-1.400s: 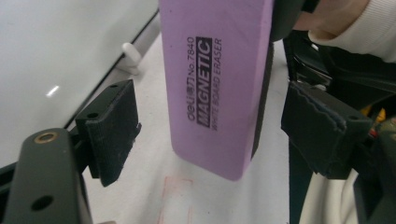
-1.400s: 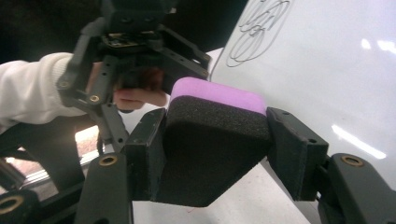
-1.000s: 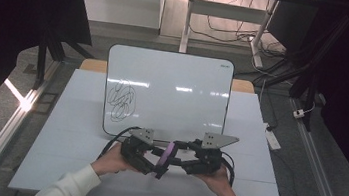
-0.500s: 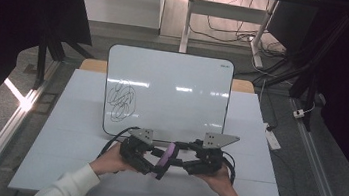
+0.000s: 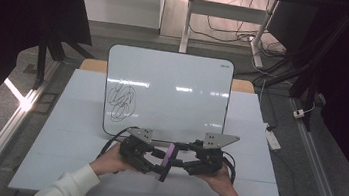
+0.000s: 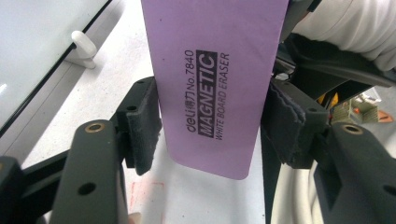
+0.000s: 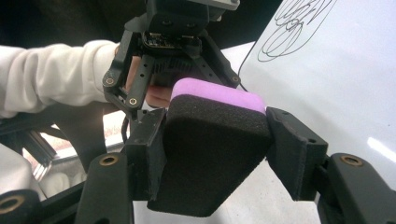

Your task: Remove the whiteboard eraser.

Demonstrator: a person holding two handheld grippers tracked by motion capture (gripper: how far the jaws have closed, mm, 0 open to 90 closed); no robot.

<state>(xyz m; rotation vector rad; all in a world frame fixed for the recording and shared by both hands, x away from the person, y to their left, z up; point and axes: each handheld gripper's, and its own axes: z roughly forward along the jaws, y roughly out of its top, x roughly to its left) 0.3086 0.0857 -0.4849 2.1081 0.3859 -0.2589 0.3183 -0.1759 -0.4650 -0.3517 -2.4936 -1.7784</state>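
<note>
The step in hand was judged to be a handover of a purple magnetic whiteboard eraser between the two grippers, above the near middle of the white table. For a clean transfer, one pair of jaws should be kept firmly closed until the other pair was seated squarely on the eraser's narrow sides, and only then let go; a twist during the swap would likely tilt the felt face away from the board.

In the right gripper view, the right gripper was seen clamped on the eraser, its pads pressed against both sides of the black felt. In the left gripper view, the left gripper was seen straddling the printed purple back; its left pad touched the edge, but whether the right pad pressed the eraser could not be told. In the high view, the left gripper and right gripper met at the eraser, each held by a hand in a white sleeve.

The table was a pale, smooth surface. On its far half, a whiteboard was placed, and a black scribble was drawn at its left. Beyond the table, a grey floor, desk legs and loose cables were seen, with dark curtains at both sides.
</note>
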